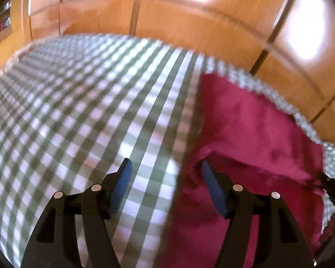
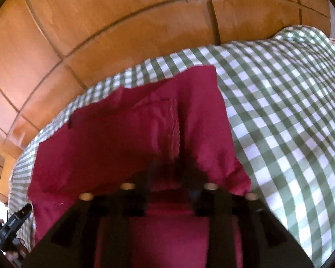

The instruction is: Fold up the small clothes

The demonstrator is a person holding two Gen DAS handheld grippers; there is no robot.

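Note:
A dark red small garment [image 2: 131, 134] lies on a green-and-white checked cloth [image 2: 279, 116], near the cloth's edge, with a stitched hem showing down its middle. My right gripper [image 2: 172, 169] hovers low over its near part. The fingers are blurred and dark but stand apart, and only red fabric shows in the gap. In the left wrist view the garment [image 1: 252, 134] fills the right side. My left gripper [image 1: 166, 160] is open with blue pads [image 1: 122, 185]. Its right fingertip sits at the garment's left edge, and checked cloth shows between the fingers.
The checked cloth [image 1: 67, 111] stretches far to the left of the garment. Orange-brown wooden panels [image 2: 100, 33] lie beyond its edge. The other gripper's black body [image 1: 332, 185] shows at the right edge of the left wrist view. A black tool part [image 2: 13, 221] shows low left in the right wrist view.

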